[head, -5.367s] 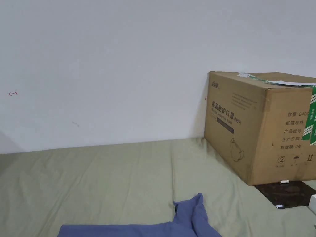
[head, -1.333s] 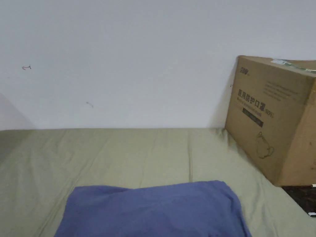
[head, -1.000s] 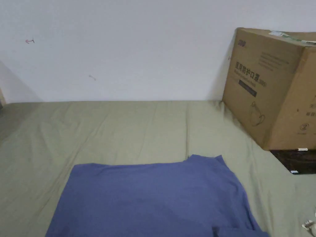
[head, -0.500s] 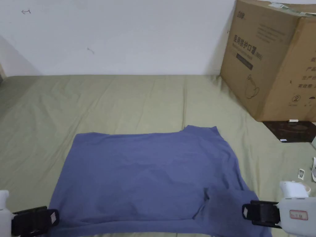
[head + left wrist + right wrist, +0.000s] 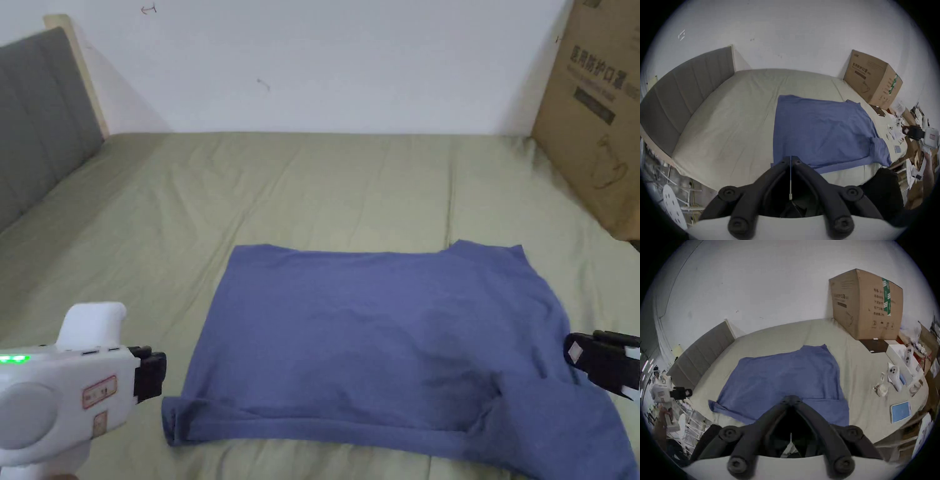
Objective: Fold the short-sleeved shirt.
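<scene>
Looking down through the head view, find the short-sleeved shirt (image 5: 375, 337) spread flat on the green bed sheet (image 5: 281, 181), just short of the cardboard box (image 5: 594, 112), with its sleeves at the box end and its hem at the end away from the box. Note the left gripper (image 5: 159, 374) just off that hem end, clear of the cloth, jaws drawn together on nothing. Note the right gripper (image 5: 572, 351) at the box end, over the shirt's edge by the near sleeve (image 5: 562, 431), tips together; cannot tell from here whether touching the cloth. Probably parked at opposite ends so as to take both ends of the near edge at once.

Turning to the left gripper view, see the two black jaws all but closed, a hair-thin slit between them and no cloth pinched. See also the hem corner nearest them lying slightly rolled, likely wanting a smoothing before any fold. Farther off, toward the box, spot the other gripper with a hand (image 5: 929, 165) on its grip.

Switching to the right gripper view, find the jaws meeting at the tips above the shirt's box-side edge, again gripping nothing. Beside the box, spot white controllers (image 5: 894, 378) and a tablet (image 5: 901, 411), well clear of the shirt. No fold made yet, judging by the flat spread; next, presumably, opening both pairs of jaws to pinch the edge.
</scene>
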### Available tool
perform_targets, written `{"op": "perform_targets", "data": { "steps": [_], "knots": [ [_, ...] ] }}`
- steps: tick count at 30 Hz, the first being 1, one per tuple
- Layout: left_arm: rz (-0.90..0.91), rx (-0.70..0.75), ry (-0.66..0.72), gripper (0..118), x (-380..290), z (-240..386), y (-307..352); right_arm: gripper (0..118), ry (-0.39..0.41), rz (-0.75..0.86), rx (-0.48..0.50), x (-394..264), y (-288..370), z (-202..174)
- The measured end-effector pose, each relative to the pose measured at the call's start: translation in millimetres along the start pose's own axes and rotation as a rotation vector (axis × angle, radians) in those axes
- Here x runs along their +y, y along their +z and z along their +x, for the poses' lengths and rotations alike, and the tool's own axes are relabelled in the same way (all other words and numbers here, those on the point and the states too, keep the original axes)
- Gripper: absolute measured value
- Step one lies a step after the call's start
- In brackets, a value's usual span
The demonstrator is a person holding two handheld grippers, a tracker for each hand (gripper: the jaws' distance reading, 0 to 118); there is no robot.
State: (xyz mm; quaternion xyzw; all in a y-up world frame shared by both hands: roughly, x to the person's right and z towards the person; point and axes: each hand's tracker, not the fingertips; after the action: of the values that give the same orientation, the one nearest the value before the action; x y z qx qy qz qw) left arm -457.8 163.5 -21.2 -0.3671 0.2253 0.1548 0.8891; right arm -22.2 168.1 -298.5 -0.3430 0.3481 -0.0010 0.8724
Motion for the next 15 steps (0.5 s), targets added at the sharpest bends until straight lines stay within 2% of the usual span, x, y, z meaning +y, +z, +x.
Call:
{"op": "perform_targets", "data": {
  "steps": [2, 3, 4, 5, 6, 10, 11, 12, 13, 14, 15],
  "knots": [
    [-0.111, -0.030, 0.063, 3, 2, -15, -28, 0, -0.029, -0.025, 0.012, -6, -5, 4],
    [-0.151, -0.088, 0.089, 28, -1, -22, -43, 0, -0.046, -0.042, 0.009, -3, -8, 8],
    [-0.170, -0.087, 0.104, 64, -3, -27, -54, 0, -0.058, -0.054, 0.005, -7, -10, 10],
    [-0.198, -0.094, 0.108, 94, -9, -29, -68, 0, -0.072, -0.066, 0.004, -11, -12, 14],
    [-0.209, -0.087, 0.103, 101, -14, -31, -78, 0, -0.086, -0.078, 0.008, -16, -12, 17],
    [-0.275, -0.046, 0.068, 98, -23, -35, -123, 0, -0.112, -0.116, -0.003, -27, -15, 26],
    [-0.317, -0.041, 0.056, 85, -26, -35, -132, 0, -0.117, -0.128, -0.011, -28, -17, 27],
    [-0.359, -0.051, 0.029, 30, -29, -35, -137, 0, -0.120, -0.139, -0.021, -31, -18, 30],
    [-0.362, -0.043, -0.007, 2, -32, -35, -137, 0, -0.119, -0.146, -0.034, -34, -19, 33],
    [-0.351, 0.055, -0.084, 2, -35, -26, -134, 0, -0.116, -0.153, -0.045, -36, -19, 35],
    [-0.266, 0.065, -0.124, 2, -41, -25, -122, 0, -0.109, -0.166, -0.057, -36, -18, 37]
  ]
}}
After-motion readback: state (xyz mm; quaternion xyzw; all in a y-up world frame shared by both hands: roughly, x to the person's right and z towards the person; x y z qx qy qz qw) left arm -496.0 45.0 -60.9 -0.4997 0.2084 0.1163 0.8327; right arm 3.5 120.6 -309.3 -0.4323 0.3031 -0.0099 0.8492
